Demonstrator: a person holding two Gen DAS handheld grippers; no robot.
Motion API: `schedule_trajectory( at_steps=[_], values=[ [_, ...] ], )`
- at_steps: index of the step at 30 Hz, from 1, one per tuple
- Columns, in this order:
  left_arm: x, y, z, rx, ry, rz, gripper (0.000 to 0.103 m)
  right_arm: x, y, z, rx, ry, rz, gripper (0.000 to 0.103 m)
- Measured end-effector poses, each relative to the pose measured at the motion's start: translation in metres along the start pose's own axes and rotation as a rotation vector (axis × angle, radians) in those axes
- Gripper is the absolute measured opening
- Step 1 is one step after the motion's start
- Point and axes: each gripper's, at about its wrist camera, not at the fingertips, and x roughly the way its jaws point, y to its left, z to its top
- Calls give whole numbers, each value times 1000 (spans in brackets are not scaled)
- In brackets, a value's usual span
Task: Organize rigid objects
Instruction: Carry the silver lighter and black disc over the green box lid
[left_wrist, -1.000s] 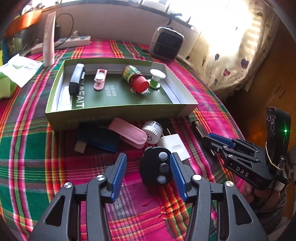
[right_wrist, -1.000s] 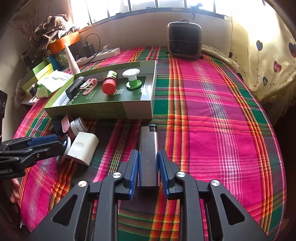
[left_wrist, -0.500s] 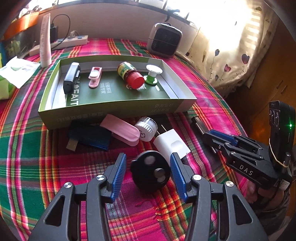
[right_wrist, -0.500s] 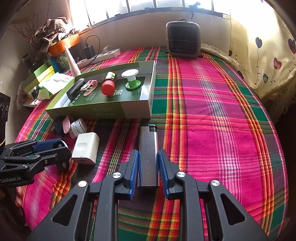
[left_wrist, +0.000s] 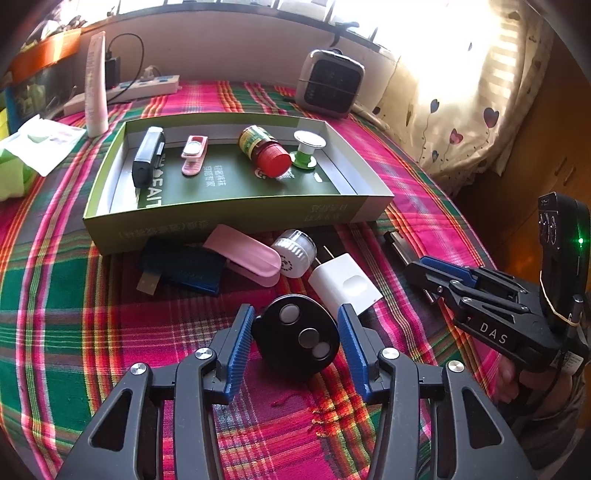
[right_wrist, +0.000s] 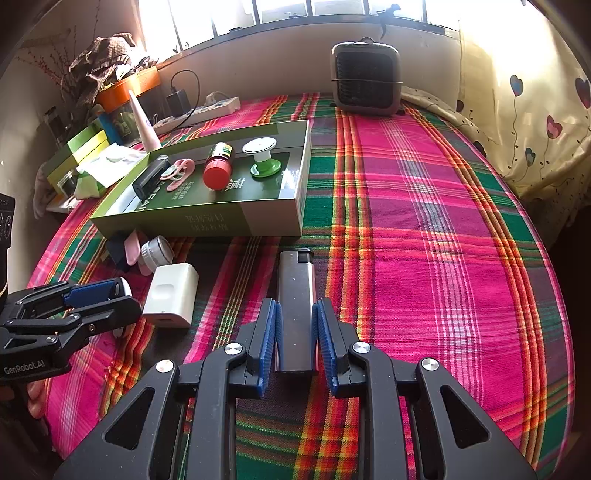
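Black remote (left_wrist: 297, 338) between closing left tongs (left_wrist: 295, 341)

**Bystanders on and around the plaid cloth**

A plaid cloth (right_wrist: 424, 229) in pink, green and orange was spread over the whole surface. A small grey fan heater (right_wrist: 366, 76) was stood at the far edge, below the window. A white power strip (left_wrist: 142, 86) was laid along the far left edge, with a black adapter (left_wrist: 112, 66) plugged in. A tall pale tube (left_wrist: 95, 85) was stood upright just in front of it. Crumpled white packaging (left_wrist: 40, 146) was seen at the left. A cream curtain (right_wrist: 535, 122) printed with hearts was hung at the right. Green boxes (right_wrist: 83, 147) were stacked at the far left.
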Motion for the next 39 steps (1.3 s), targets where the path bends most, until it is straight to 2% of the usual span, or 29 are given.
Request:
schedule_trajectory(
  at_steps=[17, 39],
  values=[
    [-3, 1, 1, -9, -8, -2, 45, 0, 0, 0, 5, -1, -3, 24],
    [-27, 5, 18, -16, -78, -4, 45, -17, 1, 10, -1, -48, 13, 24]
  ],
)
